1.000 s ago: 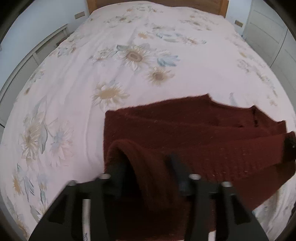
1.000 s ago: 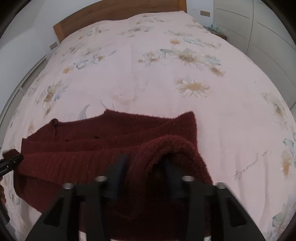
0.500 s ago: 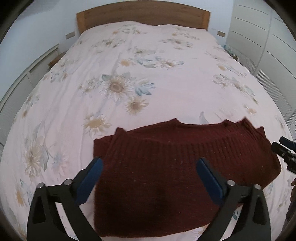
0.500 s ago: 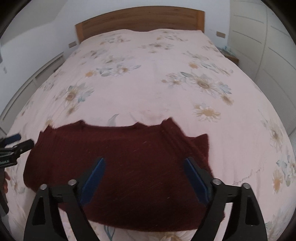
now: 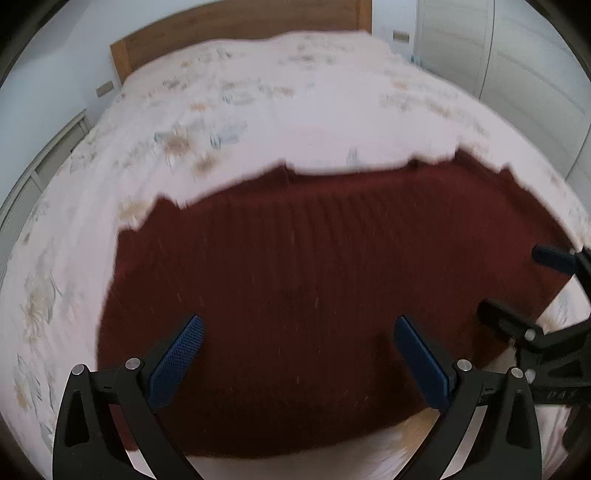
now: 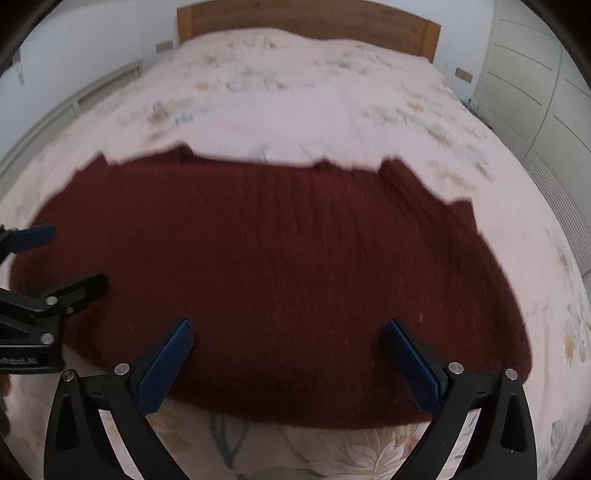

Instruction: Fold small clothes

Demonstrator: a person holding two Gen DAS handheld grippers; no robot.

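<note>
A dark red knitted sweater (image 5: 314,280) lies folded flat on the floral bedspread (image 5: 258,110); it also shows in the right wrist view (image 6: 277,258). My left gripper (image 5: 299,332) is open and empty, with its blue pads (image 5: 177,358) above the sweater's near edge. My right gripper (image 6: 288,332) is open and empty above the near edge too. The right gripper shows at the right edge of the left wrist view (image 5: 532,295). The left gripper shows at the left edge of the right wrist view (image 6: 55,258). Both views are motion-blurred.
The bed has a wooden headboard (image 6: 306,18) at the far end. White wardrobe doors (image 6: 535,92) stand along the right side. A low white radiator or shelf (image 5: 55,147) runs along the left wall.
A second ago both grippers were shut on the sweater's folded edge. They let go, opened wide and drew back. The sweater now lies flat, and both cameras have dropped closer over it.
</note>
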